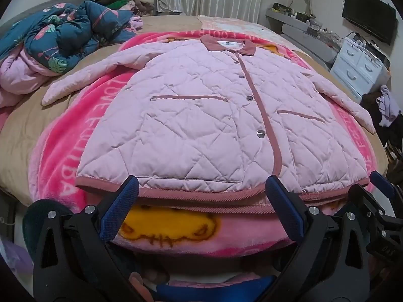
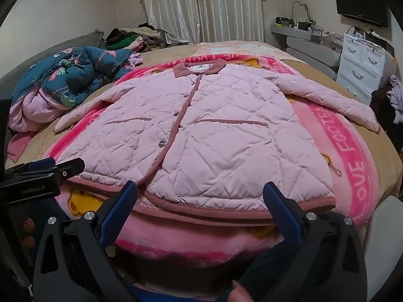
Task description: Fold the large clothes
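Puffy pink quilted jacket [image 1: 201, 115] spread flat on the bed [image 1: 30, 123], ready for folding; left hand-held gripper [image 1: 201, 196] and right hand-held gripper [image 2: 201, 198] spread wide at its hem, pinching nothing.

The pink blanket [image 2: 350, 151] reads "LOVE FOOTBA"; the left hand-held gripper [image 2: 37, 173] body is marked "GenRobot.AI".

Collar label [image 1: 227, 43] lettering too small
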Demonstrator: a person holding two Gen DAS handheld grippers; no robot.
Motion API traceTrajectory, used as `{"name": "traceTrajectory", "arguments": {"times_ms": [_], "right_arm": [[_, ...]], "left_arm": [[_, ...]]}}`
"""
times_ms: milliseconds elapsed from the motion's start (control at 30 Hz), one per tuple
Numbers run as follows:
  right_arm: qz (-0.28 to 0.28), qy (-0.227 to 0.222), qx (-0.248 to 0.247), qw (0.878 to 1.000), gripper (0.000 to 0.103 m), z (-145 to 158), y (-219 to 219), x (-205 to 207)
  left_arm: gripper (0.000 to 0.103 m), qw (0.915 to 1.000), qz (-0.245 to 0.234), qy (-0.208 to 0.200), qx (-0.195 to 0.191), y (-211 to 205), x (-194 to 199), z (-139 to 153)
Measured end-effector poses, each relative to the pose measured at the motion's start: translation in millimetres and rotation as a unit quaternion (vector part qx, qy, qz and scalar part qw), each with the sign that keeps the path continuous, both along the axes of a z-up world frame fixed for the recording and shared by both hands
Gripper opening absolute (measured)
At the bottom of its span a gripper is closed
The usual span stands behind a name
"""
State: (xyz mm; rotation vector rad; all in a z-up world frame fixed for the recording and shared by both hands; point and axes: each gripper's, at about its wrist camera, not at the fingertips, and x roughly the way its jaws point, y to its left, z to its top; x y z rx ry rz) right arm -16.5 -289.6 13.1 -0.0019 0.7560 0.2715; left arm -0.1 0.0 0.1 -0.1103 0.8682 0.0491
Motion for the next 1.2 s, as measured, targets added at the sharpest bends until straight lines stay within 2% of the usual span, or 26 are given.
{"name": "traceTrajectory", "arguments": {"times_ms": [1200], "right_arm": [[-0.001,0.002,0.005,1.0,0.099,-0.3,-0.2,0.5]], "left_arm": [[0.094,1.0,-0.003,0.003,0.002,-4.5,0.1,0.1]]}}
